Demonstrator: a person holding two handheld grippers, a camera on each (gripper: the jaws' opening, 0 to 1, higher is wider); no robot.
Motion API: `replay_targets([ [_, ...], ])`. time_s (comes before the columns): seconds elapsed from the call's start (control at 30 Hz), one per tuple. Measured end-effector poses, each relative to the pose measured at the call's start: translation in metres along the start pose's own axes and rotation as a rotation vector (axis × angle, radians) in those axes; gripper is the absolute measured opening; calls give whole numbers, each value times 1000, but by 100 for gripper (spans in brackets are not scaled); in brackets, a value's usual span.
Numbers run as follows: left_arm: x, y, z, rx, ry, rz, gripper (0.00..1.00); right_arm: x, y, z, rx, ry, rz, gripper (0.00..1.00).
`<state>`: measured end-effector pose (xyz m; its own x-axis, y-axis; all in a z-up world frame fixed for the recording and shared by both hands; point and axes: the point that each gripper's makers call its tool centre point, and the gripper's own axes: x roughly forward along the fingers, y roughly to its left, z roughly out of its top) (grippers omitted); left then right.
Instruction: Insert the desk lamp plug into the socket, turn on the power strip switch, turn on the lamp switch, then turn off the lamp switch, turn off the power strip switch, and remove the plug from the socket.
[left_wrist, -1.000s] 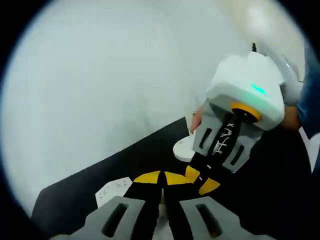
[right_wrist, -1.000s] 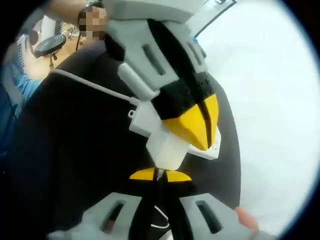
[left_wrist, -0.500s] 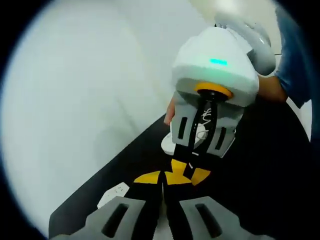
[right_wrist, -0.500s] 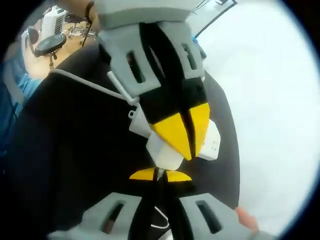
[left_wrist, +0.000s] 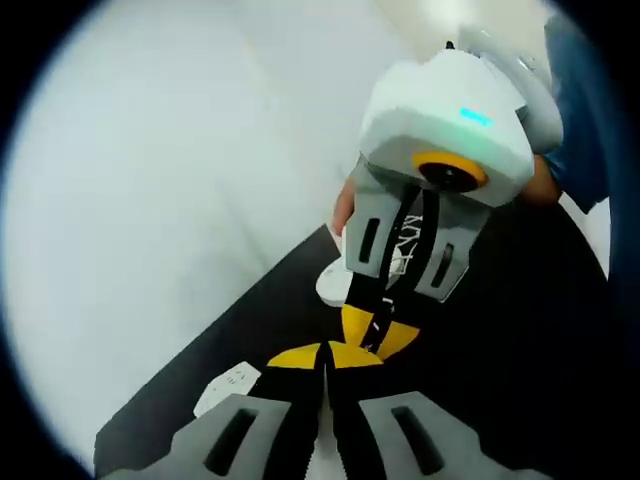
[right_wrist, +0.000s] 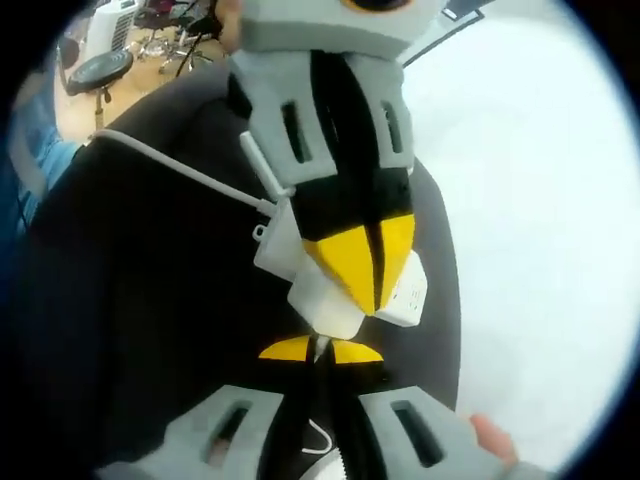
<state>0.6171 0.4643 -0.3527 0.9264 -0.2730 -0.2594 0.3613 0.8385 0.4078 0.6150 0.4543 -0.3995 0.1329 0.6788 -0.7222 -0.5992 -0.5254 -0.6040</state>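
White power strip is lying on the black table, toward its far edge. Both grippers, left and right, are meeting above it, jaws closed; progress cannot be judged.

Your left tongs sit with yellow tips pressed together at 6 o'clock. Your right tongs reach in from 1 o'clock, tips also together, nearly touching the left pair.
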Motion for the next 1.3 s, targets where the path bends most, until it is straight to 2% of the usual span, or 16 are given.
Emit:
replay_targets([
  [0.07,1,-1,2,16,-50,16,0,-1,0,1,-8,6,-5,7],
  [0.13,0,-4,5,110,-98,26,0,0,1,0,-14,17,-7,7],
  [0.17,-1,-11,3,62,-107,4,0,0,1,-1,-16,20,-9,7],
  [0.2,-1,-14,4,102,-131,1,0,0,0,0,-17,20,-10,7],
  [0.43,-1,-14,6,102,-114,-7,0,0,0,0,-4,16,-6,7],
  [0.6,1,-13,5,60,-70,-18,0,0,1,0,-4,14,-4,7],
  [0.83,0,-14,4,52,-73,-44,0,0,1,1,8,5,6,8],
  [0.9,1,-11,5,-12,-68,-51,0,0,1,1,7,7,4,8],
  [0.97,1,-3,5,-131,-57,-37,0,0,1,1,5,9,2,8],
  [1.0,0,4,4,-151,-55,-6,0,0,1,1,7,10,2,8],
  [1.07,-3,12,-1,-188,-26,-4,0,-2,-2,3,12,-2,-8,7],
  [1.1,-5,12,0,-205,-37,-5,0,-3,-3,4,16,-6,-12,7],
  [1.23,-5,8,0,-154,-12,-21,0,-4,-3,5,23,-16,-12,7],
  [1.3,-3,7,-1,-149,-27,-26,0,-1,-1,3,16,-7,-8,7],
])
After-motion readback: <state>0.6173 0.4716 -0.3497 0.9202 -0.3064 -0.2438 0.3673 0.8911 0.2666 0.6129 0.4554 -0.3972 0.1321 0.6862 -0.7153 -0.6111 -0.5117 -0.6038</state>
